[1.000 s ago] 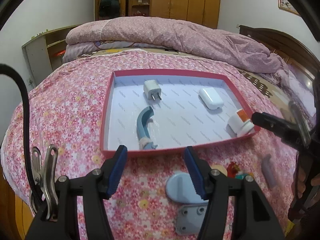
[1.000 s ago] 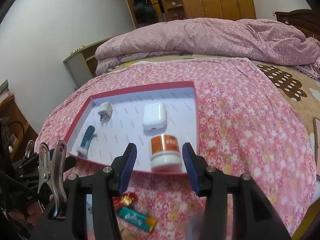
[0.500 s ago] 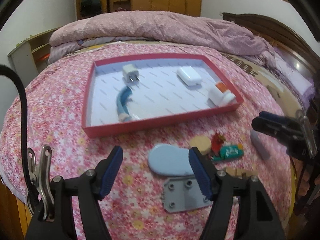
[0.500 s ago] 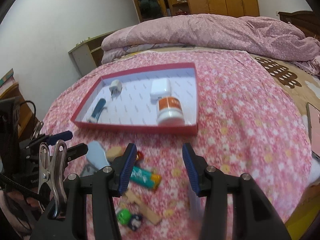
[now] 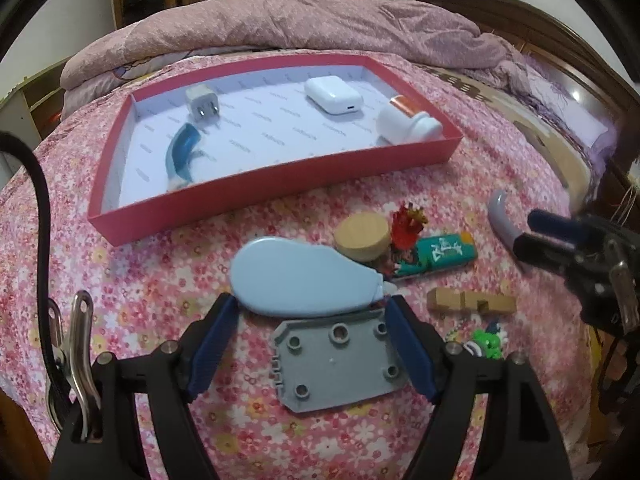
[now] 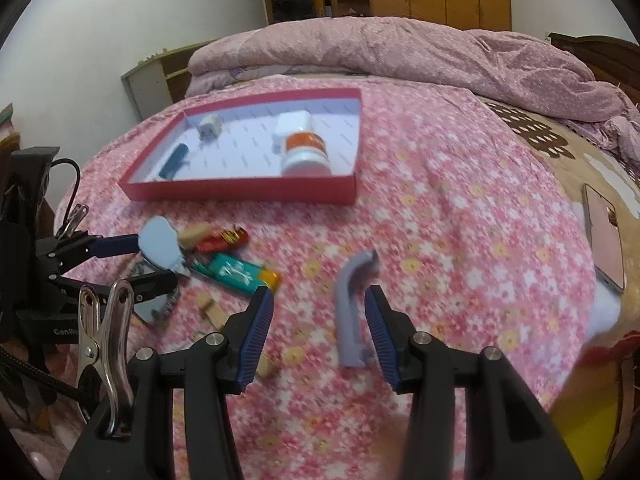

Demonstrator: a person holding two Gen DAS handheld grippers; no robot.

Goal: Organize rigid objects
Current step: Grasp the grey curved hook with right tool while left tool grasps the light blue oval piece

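The left tool [image 5: 310, 342] has just been opening wide, its tips on each side of the light blue oval thing [image 5: 298, 280] lying on the bed [image 5: 160, 280] over a grey plate [image 5: 340, 364], while the right tool [image 6: 318, 336], half open, has a grey curved handle [image 6: 352, 308] just beside its right finger.

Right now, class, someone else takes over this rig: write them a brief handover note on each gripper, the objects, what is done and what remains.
Left gripper: jaws have just been opening, open around the pale blue oval plastic piece, not pressing it.
Right gripper: open, the curved grey plastic handle between its fingers, not gripped.
Done: white plug adapter, blue curved handle, white earbud case and orange-labelled white jar lie in the red cardboard tray.
Left: the other loose items on the bedspread.
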